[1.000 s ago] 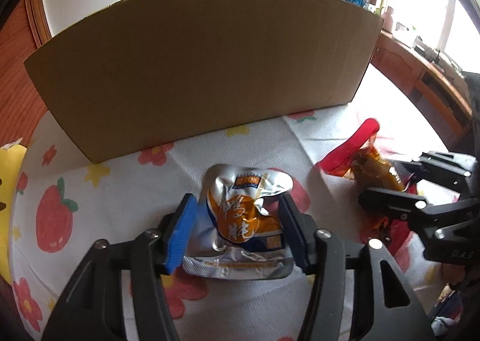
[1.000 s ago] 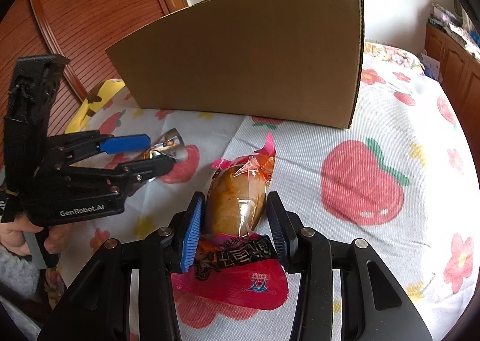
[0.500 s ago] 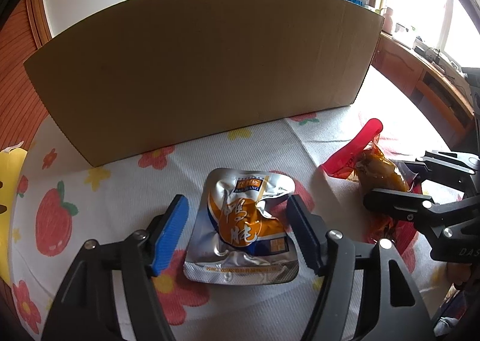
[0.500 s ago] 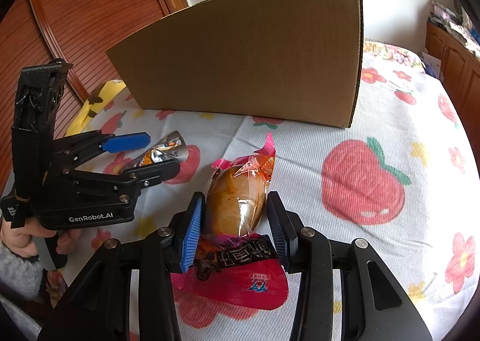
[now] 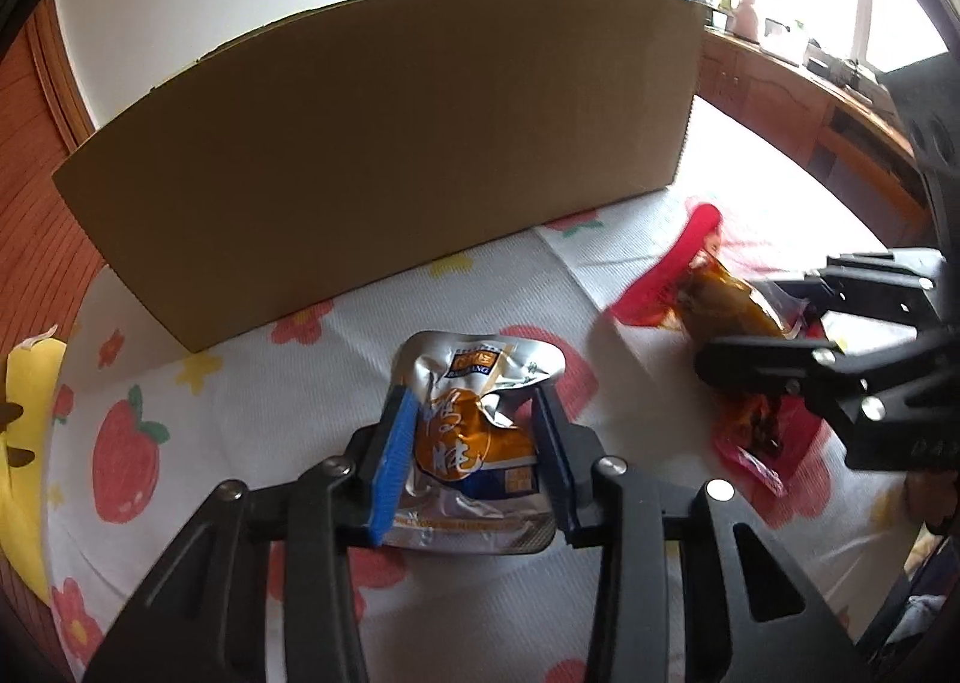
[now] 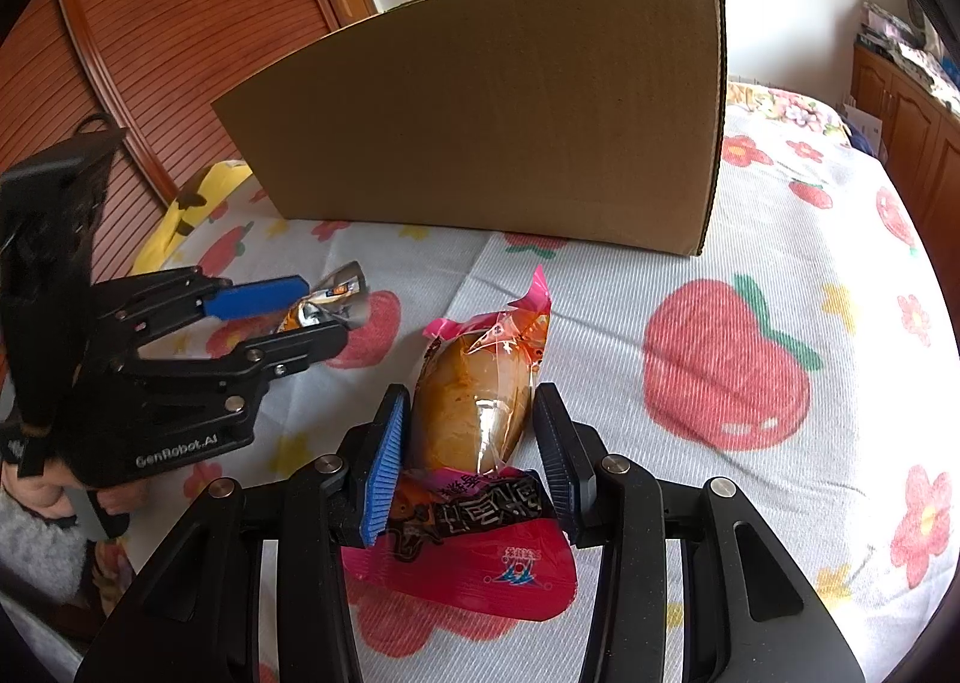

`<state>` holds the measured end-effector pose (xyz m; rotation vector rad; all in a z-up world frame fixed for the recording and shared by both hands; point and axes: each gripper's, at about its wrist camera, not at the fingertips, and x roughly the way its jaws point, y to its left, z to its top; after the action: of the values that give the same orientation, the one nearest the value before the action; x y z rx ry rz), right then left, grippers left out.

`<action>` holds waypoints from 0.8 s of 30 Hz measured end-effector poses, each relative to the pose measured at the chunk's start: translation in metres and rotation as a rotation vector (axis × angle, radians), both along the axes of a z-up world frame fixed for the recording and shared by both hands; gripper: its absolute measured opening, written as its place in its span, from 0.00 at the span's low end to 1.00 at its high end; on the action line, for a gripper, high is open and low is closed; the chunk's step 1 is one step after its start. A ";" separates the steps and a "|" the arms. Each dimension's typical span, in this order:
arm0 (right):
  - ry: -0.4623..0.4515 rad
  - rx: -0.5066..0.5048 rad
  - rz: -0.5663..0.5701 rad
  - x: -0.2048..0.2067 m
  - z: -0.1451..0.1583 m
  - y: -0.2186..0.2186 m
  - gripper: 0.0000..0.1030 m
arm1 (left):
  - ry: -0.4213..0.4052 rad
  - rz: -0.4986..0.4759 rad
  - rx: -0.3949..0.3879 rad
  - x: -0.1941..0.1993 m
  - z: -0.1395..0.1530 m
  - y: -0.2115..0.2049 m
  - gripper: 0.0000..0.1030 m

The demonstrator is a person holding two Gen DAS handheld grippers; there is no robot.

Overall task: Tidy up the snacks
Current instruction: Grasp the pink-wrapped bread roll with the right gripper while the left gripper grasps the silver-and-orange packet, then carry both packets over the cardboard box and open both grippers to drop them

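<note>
A crumpled silver and orange snack pouch (image 5: pixel 474 443) lies on the strawberry-print bedspread (image 5: pixel 198 425). My left gripper (image 5: pixel 474 401) is closing, and its pads press on both sides of the pouch. From the right wrist view, the left gripper (image 6: pixel 321 308) and pouch (image 6: pixel 336 293) sit at the left. A red snack packet (image 6: pixel 474 419) with a clear window showing brown food lies under my right gripper (image 6: pixel 469 392), whose pads clamp its middle. The left wrist view shows that packet (image 5: pixel 720 293) and the right gripper (image 5: pixel 756 317) at the right.
A large cardboard box (image 5: pixel 390 155) (image 6: pixel 510 113) stands upright just beyond both snacks. A yellow cushion (image 5: pixel 24 443) (image 6: pixel 192 203) lies at the bed's left edge. A wooden slatted door (image 6: pixel 150 53) is on the left, wooden cabinets (image 5: pixel 840 125) on the right. A hand (image 6: pixel 36 497) holds the left gripper.
The left gripper's jaws widened off the silver pouch half a second ago, then closed in on it again, crumpling it. The right gripper and red packet have not moved.
</note>
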<state>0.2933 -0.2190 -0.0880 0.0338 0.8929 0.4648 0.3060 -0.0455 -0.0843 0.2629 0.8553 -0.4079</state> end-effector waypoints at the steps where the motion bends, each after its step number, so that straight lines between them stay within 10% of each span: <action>1: 0.000 0.000 0.000 0.000 0.000 0.000 0.41 | 0.004 -0.004 -0.005 -0.002 0.001 0.001 0.37; 24: -0.009 -0.014 -0.002 -0.001 0.002 0.003 0.40 | -0.097 0.043 -0.158 -0.030 0.053 0.019 0.37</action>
<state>0.2923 -0.2160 -0.0862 0.0202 0.8869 0.4563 0.2765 -0.0264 -0.0309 0.1169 0.7277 -0.4172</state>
